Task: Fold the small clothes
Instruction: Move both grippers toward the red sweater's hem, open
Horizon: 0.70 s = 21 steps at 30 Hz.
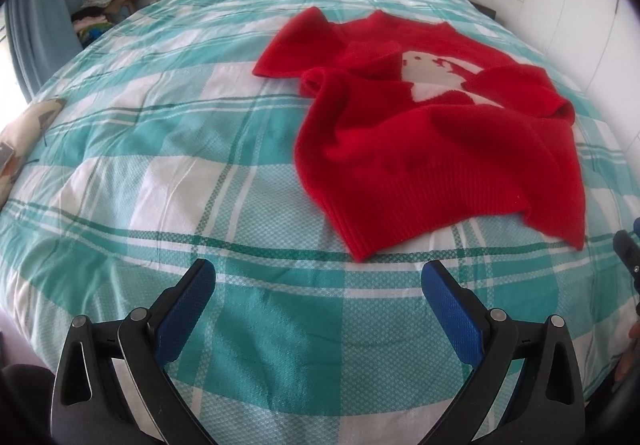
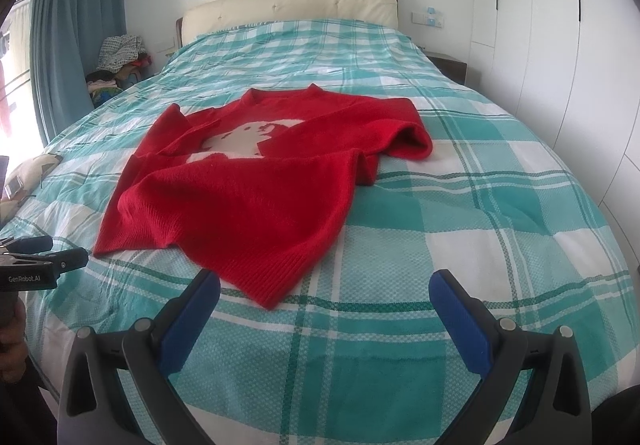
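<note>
A red sweater [image 1: 432, 133] lies on the bed [image 1: 160, 165], spread out but rumpled, with a white animal picture on its front. Its long way runs from near to far: the ribbed bottom edge is the near end and the neck is the far end. One sleeve sticks out to the left and the other is bunched up on the right. The left tool [image 1: 318, 285] hangs over the bed cover, wide apart, with nothing in it. From this tool the sweater is ahead and to the right, and the near left corner of the bottom edge is just past its tips. The right tool [image 2: 324, 295] is also spread wide and holds nothing. From this tool the sweater is ahead and a bit to the left, and the near corner of the edge sits right between its tips. So the right tool looks a little nearer to the sweater. There are no boxes or baskets here. A pile of other clothes [image 2: 120, 61] sits far off at the left side of the bed.
</note>
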Available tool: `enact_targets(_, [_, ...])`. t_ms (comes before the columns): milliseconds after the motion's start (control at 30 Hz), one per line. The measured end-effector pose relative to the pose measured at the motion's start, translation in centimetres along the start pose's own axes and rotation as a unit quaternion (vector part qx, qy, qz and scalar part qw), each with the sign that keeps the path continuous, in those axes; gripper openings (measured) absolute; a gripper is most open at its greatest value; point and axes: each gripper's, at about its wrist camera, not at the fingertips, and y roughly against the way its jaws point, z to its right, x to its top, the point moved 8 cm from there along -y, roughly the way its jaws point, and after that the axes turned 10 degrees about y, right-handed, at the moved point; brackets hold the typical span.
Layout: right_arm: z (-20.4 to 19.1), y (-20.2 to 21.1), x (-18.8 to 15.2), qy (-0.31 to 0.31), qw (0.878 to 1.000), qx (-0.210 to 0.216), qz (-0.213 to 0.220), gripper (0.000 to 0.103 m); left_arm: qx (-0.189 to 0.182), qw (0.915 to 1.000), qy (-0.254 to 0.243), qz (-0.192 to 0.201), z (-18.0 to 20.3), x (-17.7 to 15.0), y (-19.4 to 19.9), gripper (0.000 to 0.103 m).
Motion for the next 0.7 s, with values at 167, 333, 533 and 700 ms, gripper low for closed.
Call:
enact_targets(167, [-0.6,-0.2,-0.1,0.010,1.000,0.002,-0.005,0.103,0.015,0.9995,0.000,-0.029,-0.2,-0.9,-1.4,0.103])
enact_targets(333, [-1.2,-0.1,-0.3,0.028,1.000,0.004,-0.007,0.103,0.019,0.9978,0.002,-0.063,-0.2,-2.2,-2.7,0.103])
enact_targets(533, [-1.9,-0.1,-0.1,0.032,0.999,0.018,-0.004,0.103,0.042,0.9973,-0.021,-0.056,0.3,-2.9,-3.1,0.103])
enact_targets(700, [-2.0,-0.3,-0.3,0.033,0.999,0.020,-0.010,0.103,0.045,0.9977,-0.029,-0.041,0.3,-3.1,-3.2,0.103])
